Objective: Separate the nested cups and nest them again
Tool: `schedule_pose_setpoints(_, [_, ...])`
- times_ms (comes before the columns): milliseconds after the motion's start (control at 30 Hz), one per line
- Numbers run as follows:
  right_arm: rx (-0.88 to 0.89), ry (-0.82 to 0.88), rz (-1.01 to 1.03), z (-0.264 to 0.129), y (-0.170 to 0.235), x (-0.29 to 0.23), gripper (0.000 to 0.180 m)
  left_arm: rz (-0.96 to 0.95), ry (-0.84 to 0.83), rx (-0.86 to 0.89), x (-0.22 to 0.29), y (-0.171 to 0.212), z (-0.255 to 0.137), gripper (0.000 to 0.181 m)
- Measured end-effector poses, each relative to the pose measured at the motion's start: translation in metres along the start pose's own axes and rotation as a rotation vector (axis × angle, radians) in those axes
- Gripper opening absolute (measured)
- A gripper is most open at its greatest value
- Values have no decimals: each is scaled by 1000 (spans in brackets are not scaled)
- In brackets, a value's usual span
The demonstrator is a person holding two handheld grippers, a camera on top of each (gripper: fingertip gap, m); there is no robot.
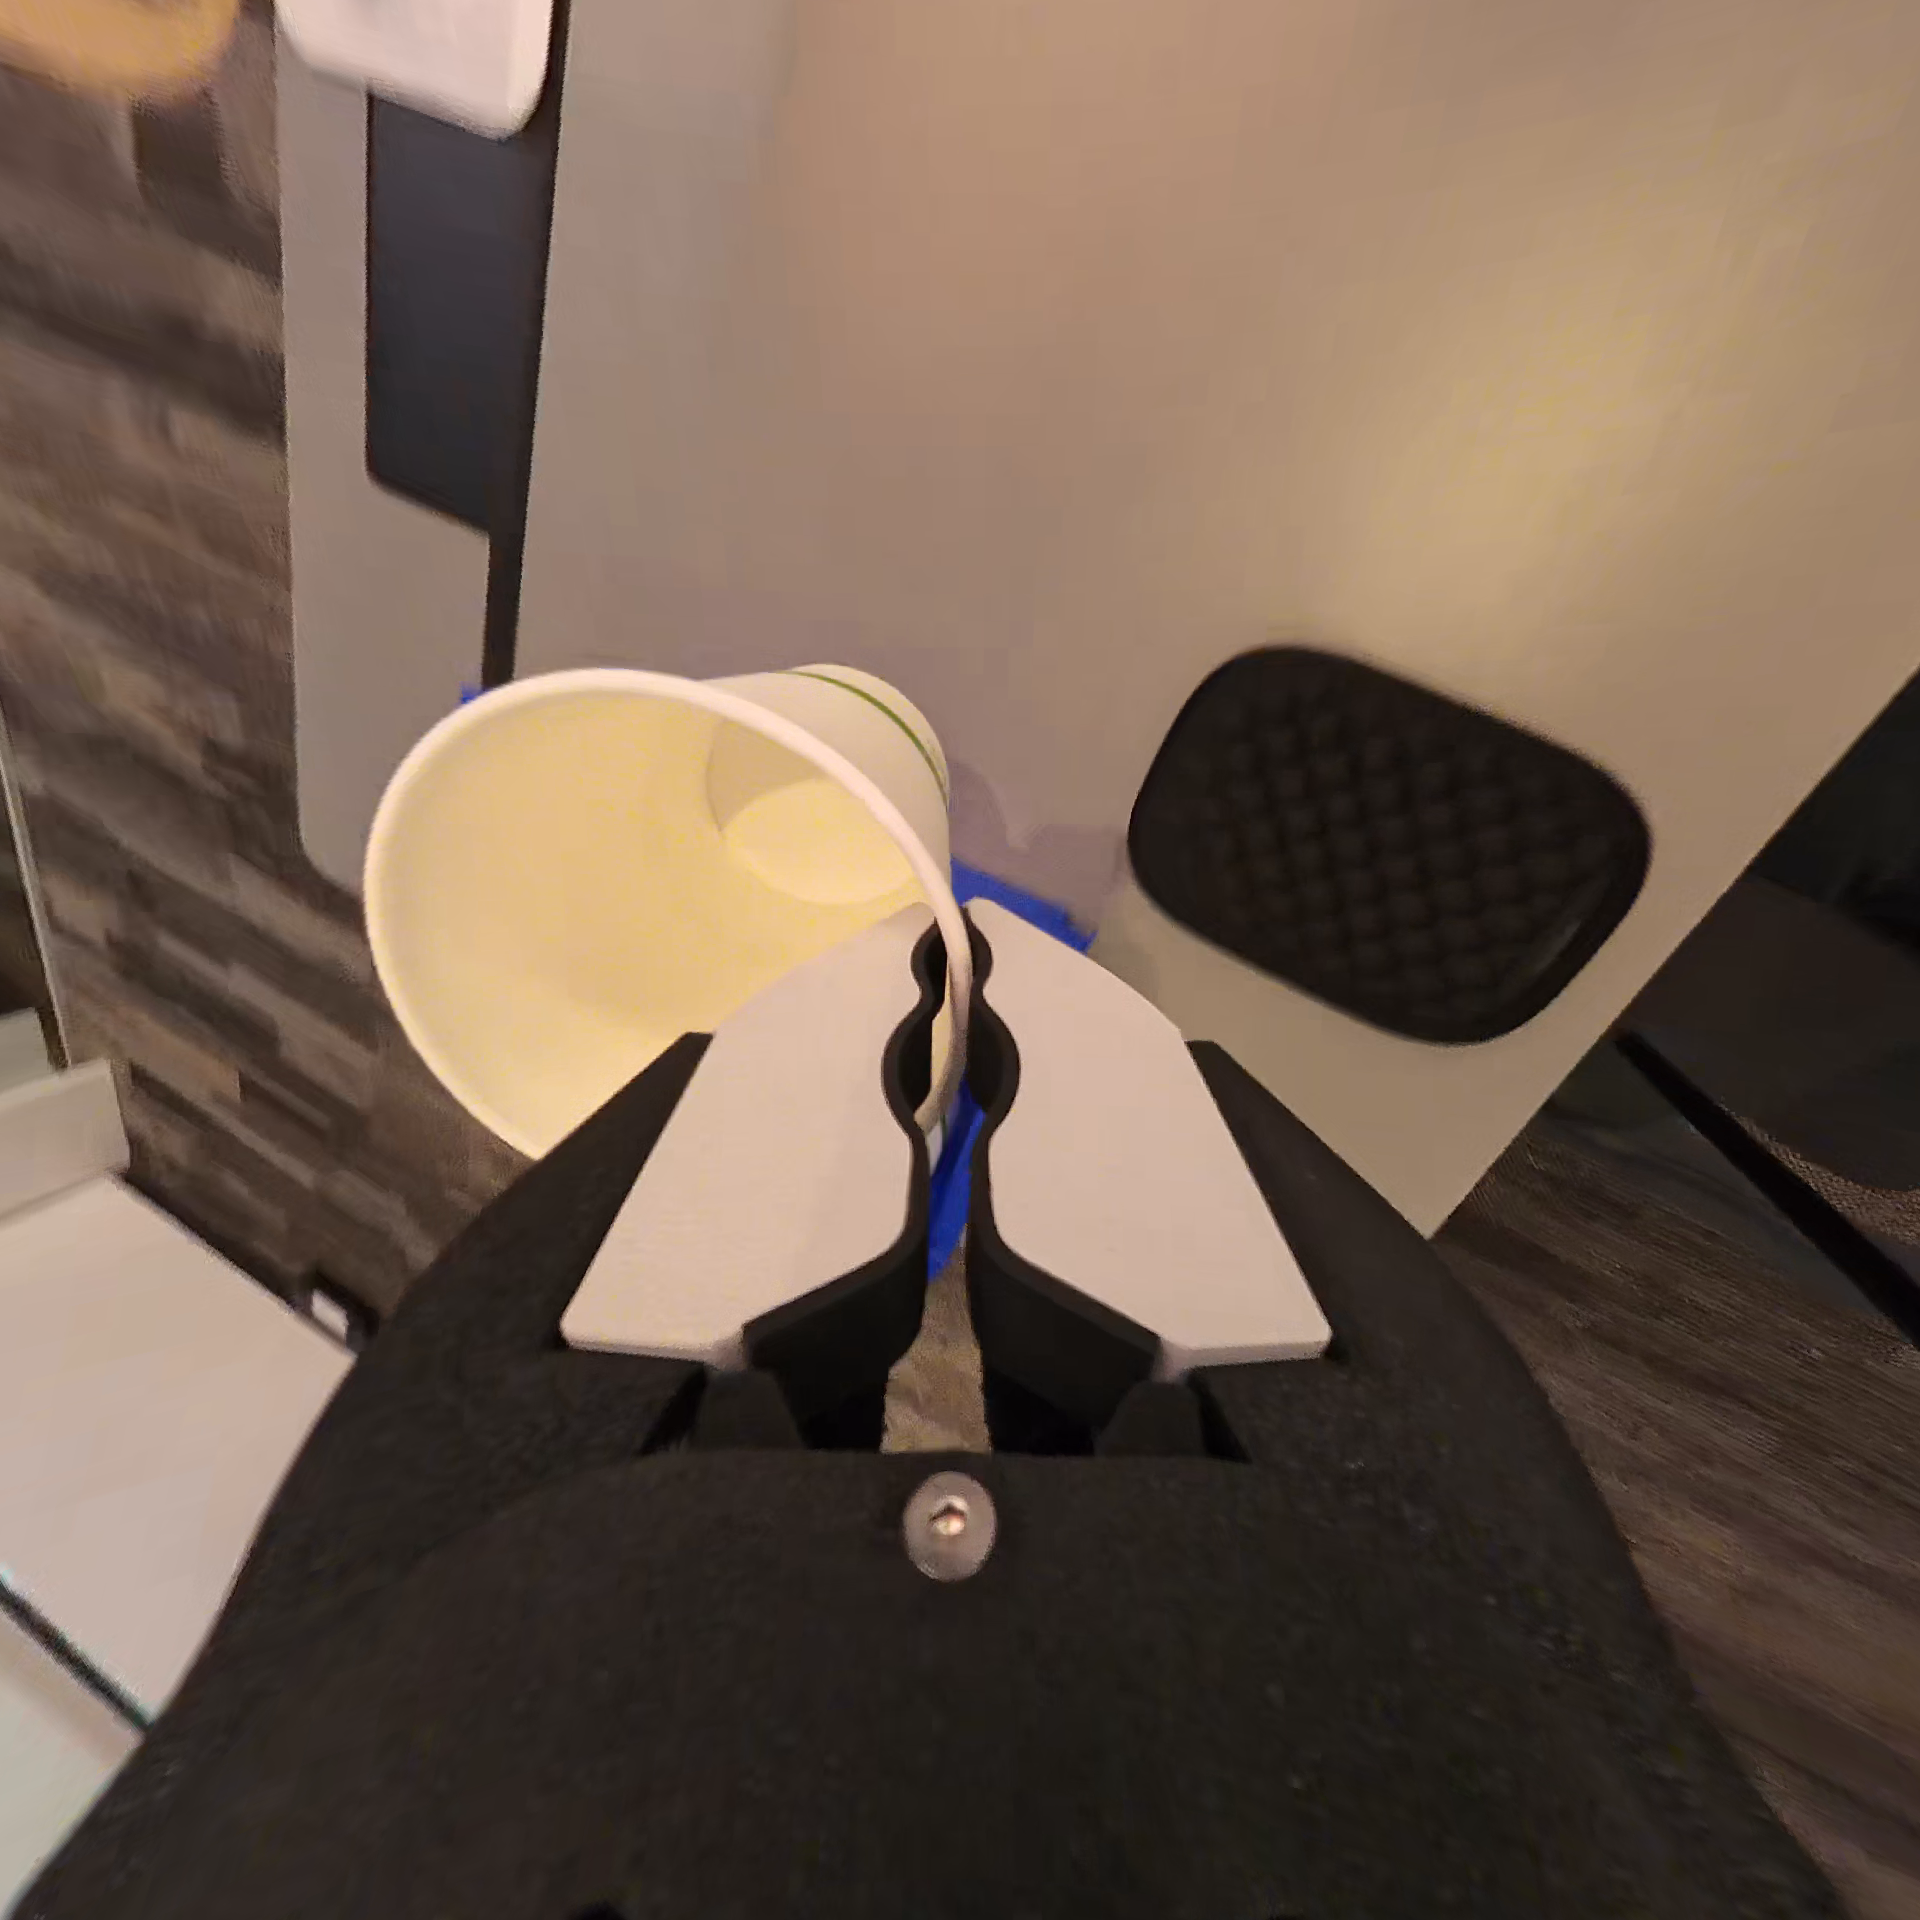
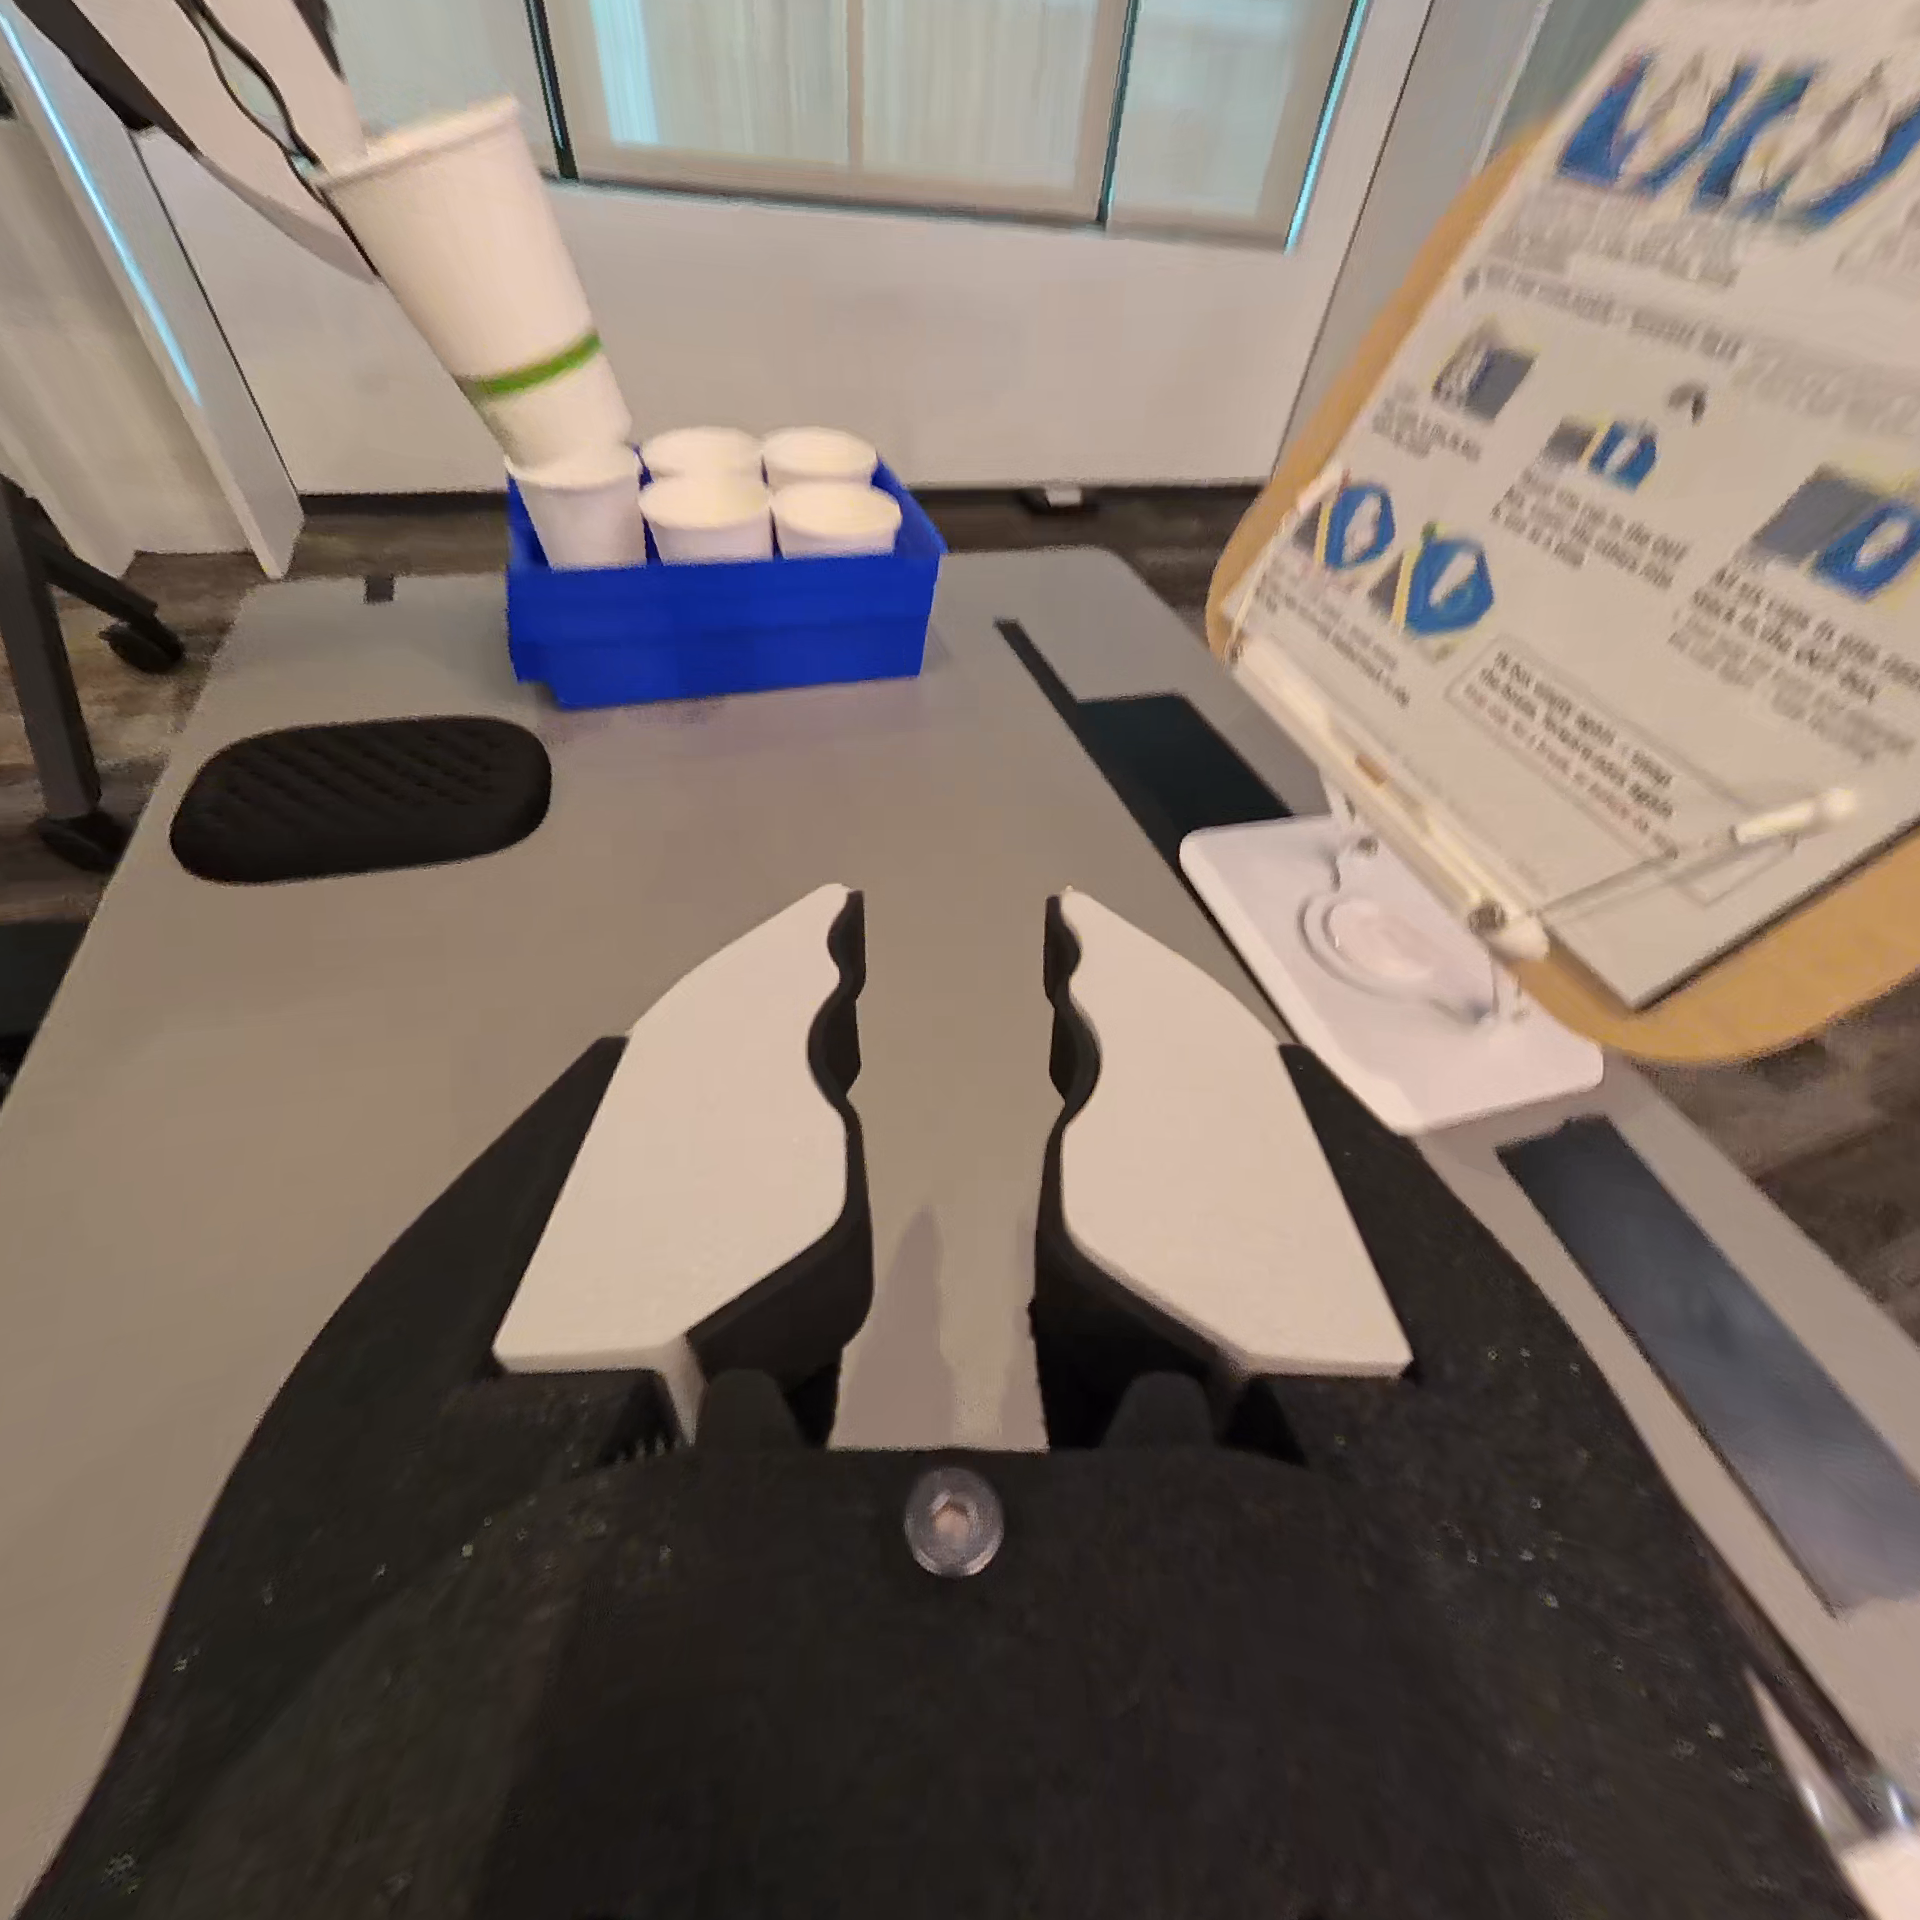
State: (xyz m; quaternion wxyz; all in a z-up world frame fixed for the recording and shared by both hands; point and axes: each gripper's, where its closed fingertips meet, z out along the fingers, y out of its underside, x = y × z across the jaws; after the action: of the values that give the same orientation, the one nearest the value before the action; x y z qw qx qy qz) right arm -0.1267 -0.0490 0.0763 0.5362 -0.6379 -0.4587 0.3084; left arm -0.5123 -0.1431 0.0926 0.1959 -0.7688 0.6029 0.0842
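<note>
Five white cups (image 2: 717,499) upright in blue bin (image 2: 717,623); left gripper (image 1: 951,961) clamps green-striped cup (image 1: 644,883) rim; right gripper (image 2: 954,904) fingers apart, empty; instruction sheet (image 2: 1621,499) blurred.

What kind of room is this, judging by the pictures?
Probably an office or lab workstation: a grey desk with a black wrist rest, an instruction sheet on a stand, and office-chair casters on the floor.

We count six paper cups: five standing in one blue bin (image 2: 717,634) at 11 o'clock on the table (image 2: 935,748), and one tilted cup (image 2: 488,270) above the bin's left end. We also count two grippers, one black pad (image 2: 358,795) at 10 o'clock, and one instruction board (image 2: 1621,520) at 2 o'clock.
</note>
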Motion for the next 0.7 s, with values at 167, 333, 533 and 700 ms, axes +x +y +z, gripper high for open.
schedule_pose_setpoints(167, [81, -112, -61, 27, -28, -46, 45, 184, 112, 145, 32, -93, 3, 0])
schedule_pose_setpoints(333, [32, -214, -80, 64, -26, -89, 73, 375, 204, 237, 73, -169, 15, 0])
schedule_pose_setpoints(533, [73, -287, -112, 82, -32, -121, 91, 493, 261, 251, 99, -213, 30, 0])
schedule_pose_setpoints(700, [74, -331, -120, 83, -31, -130, 100, 554, 274, 235, 109, -227, 36, 0])
